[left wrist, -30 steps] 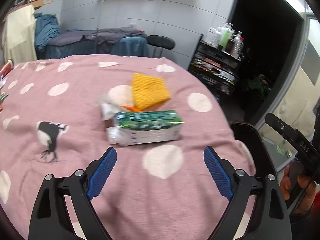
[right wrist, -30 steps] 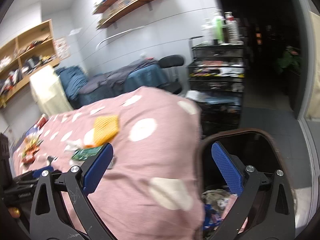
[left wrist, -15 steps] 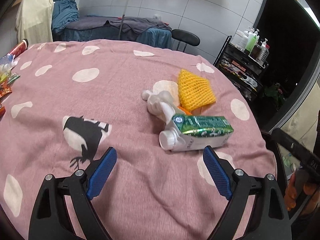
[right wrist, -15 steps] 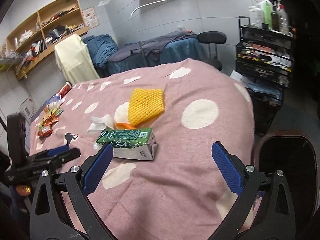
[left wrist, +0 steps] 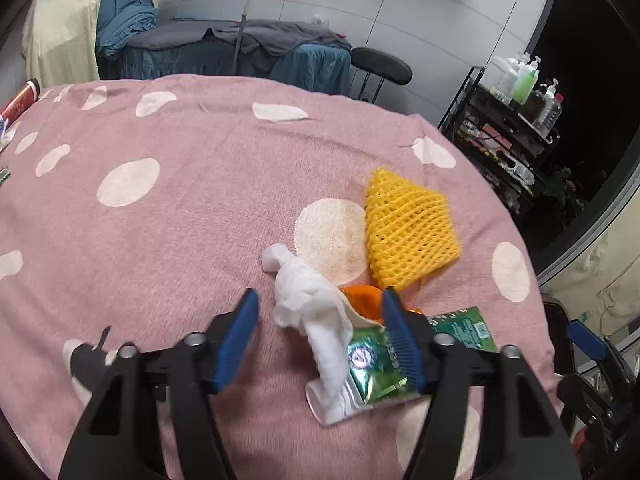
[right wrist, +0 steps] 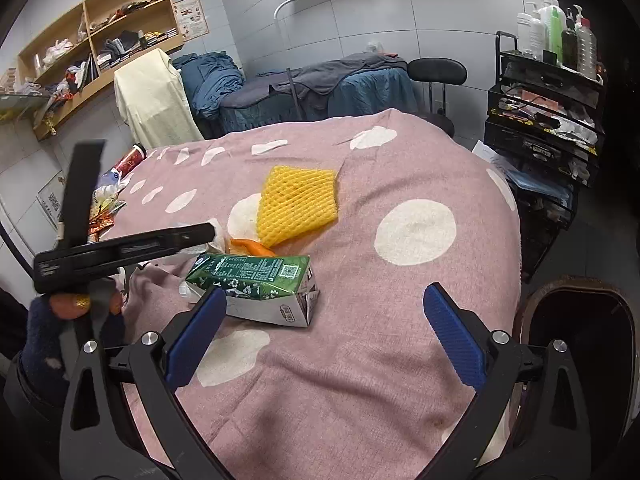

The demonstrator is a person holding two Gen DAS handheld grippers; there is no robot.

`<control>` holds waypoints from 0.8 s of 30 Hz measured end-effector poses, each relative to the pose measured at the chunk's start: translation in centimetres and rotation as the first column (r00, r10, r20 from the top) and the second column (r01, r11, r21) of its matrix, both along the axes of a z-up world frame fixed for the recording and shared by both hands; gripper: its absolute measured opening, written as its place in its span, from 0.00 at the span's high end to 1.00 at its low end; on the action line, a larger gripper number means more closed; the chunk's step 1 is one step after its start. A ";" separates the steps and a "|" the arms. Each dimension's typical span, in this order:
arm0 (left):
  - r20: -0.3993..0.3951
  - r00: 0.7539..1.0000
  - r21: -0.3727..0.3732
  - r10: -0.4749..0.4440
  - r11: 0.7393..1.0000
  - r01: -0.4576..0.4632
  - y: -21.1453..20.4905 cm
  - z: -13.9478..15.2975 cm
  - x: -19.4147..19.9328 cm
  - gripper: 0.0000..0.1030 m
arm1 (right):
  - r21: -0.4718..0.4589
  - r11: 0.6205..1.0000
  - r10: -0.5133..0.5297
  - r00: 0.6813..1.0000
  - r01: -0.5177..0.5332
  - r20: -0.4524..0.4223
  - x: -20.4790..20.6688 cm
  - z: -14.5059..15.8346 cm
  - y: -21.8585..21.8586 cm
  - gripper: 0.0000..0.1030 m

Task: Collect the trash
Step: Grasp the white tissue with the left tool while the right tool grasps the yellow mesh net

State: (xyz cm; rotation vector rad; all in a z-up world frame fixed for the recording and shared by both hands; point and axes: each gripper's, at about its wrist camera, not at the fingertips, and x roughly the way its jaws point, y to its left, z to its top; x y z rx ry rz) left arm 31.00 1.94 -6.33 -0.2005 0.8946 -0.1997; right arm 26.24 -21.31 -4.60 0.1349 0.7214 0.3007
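The carton [left wrist: 372,364] is partly hidden behind the tissue [left wrist: 312,308] and the left gripper's [left wrist: 320,332] right finger. An orange scrap [left wrist: 360,300] shows only as a sliver between tissue and net [left wrist: 408,228]. The bin [right wrist: 580,336] is cut off at the right wrist view's edge, its inside too dark to read. The gripper's left pad is blurred.

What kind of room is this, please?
Probably a massage or beauty treatment room, though I cannot be sure: a draped treatment bed stands by the tiled wall, a black round stool beside it, and pump bottles top a black trolley.
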 end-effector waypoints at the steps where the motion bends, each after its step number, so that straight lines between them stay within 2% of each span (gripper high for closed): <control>1: -0.007 1.000 0.000 0.003 1.000 -0.003 0.1 -0.2 0.2 0.60 | -0.003 1.000 0.003 1.000 -0.003 0.002 0.2 0.0 0.0 0.05; 2: -0.012 1.000 -0.001 0.010 1.000 -0.010 0.2 -0.4 0.3 0.68 | -0.006 1.000 0.005 1.000 -0.005 0.003 0.4 0.0 0.1 0.05; 5: 0.013 0.999 -0.036 0.043 0.998 -0.043 1.2 -0.2 -0.6 0.75 | -0.009 1.000 0.004 1.000 -0.003 0.008 0.9 0.1 0.2 0.05; 11: 0.096 0.991 -0.044 0.095 0.995 -0.091 2.8 1.5 -3.3 0.77 | -0.003 1.000 0.024 1.000 -0.024 0.006 3.1 0.3 1.3 0.05; 16: 0.123 0.985 -0.041 0.117 0.993 -0.113 3.6 2.0 -5.2 0.77 | -0.097 0.992 0.075 0.997 -0.075 -0.005 6.0 0.0 4.1 0.05; 19: 0.140 0.982 -0.012 0.124 0.992 -0.124 3.6 2.1 -6.1 0.77 | -0.142 0.983 0.107 0.993 -0.114 -0.053 8.1 -0.6 5.8 0.07; 24: 0.136 0.980 -0.042 0.148 0.989 -0.144 4.3 1.9 -7.2 0.77 | -0.197 0.971 0.120 0.988 -0.137 -0.095 11.1 -1.2 8.0 0.09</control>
